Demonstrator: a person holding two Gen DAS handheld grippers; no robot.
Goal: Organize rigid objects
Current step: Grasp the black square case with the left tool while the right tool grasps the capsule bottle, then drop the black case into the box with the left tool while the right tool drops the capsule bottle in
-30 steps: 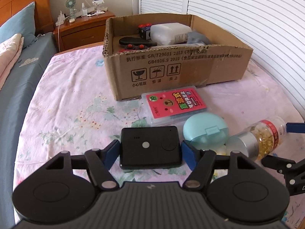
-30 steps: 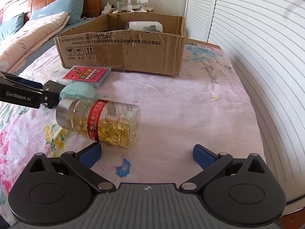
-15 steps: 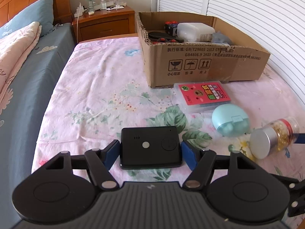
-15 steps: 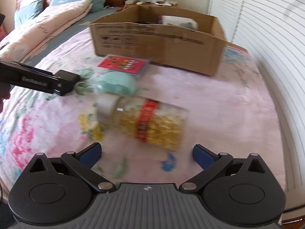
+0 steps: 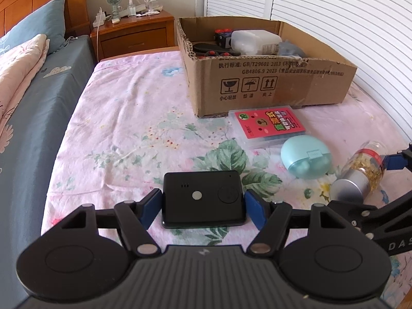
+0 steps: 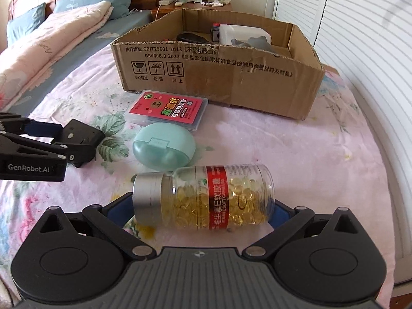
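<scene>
My left gripper (image 5: 203, 206) is shut on a flat black device (image 5: 203, 198), with a blue pad against each short side, low over the flowered sheet. A clear pill bottle (image 6: 219, 198) with a silver cap and red label lies on its side across my right gripper (image 6: 200, 208). That gripper is open and its pads flank the cap end and the base. The bottle (image 5: 360, 175) also shows at the right of the left wrist view. An open cardboard box (image 6: 219, 77) stands beyond and holds several items. A mint oval case (image 6: 164, 149) and a red-labelled plastic case (image 6: 167, 109) lie between.
The pink flowered sheet (image 5: 123, 128) covers the bed. Blue bedding (image 5: 31, 118) and pillows lie to the left. A wooden nightstand (image 5: 134, 33) with small items stands behind the box (image 5: 270, 85). White slatted doors (image 5: 347, 25) run along the right side.
My left gripper has carried the black device leftward, away from the mint case. My right gripper has moved up to the bottle, which now lies between its fingers.
</scene>
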